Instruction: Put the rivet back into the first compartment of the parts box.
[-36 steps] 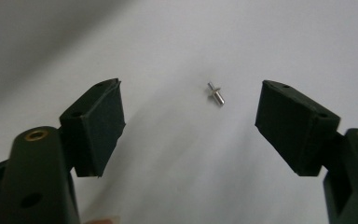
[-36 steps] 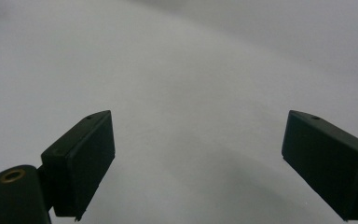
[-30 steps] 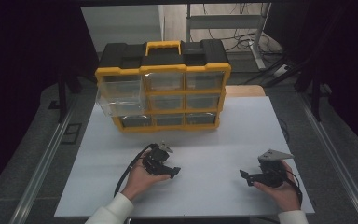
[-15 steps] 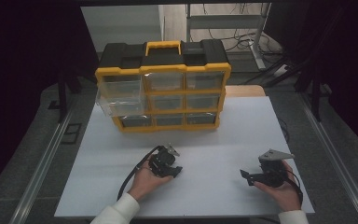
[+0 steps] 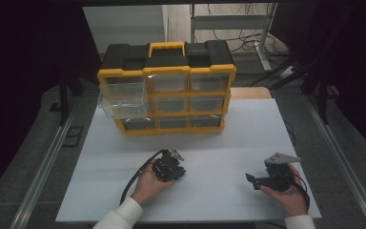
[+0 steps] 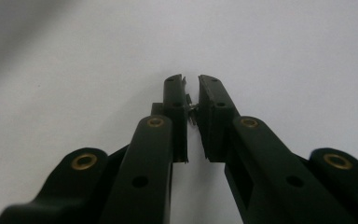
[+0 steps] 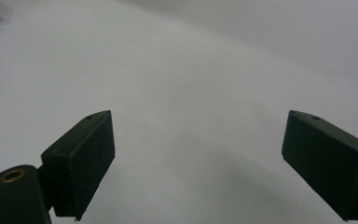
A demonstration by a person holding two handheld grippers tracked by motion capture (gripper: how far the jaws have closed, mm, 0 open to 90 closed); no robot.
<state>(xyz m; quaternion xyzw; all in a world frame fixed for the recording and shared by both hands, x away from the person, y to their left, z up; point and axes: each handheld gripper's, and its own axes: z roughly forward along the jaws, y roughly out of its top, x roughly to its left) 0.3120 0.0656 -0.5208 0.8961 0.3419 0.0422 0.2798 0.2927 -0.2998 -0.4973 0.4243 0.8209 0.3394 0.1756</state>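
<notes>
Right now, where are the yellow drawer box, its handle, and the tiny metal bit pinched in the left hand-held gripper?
Drawer box (image 5: 170, 104), high view, middle drawer front.
Handle (image 5: 167, 46), high view, top of the yellow grip.
Metal bit (image 6: 192, 112), left gripper view, the sliver showing between the pads.

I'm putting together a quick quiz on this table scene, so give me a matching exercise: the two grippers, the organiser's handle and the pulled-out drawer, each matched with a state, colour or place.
Column one:
1. left gripper
2. right gripper
3. organiser handle
4. pulled-out drawer

Column two:
A. yellow
B. jaws wide apart over bare table
C. clear, at the organiser's left side
D. jaws just closed on a small metal piece

Pairs: 1-D, 2-B, 3-A, 4-C
</notes>
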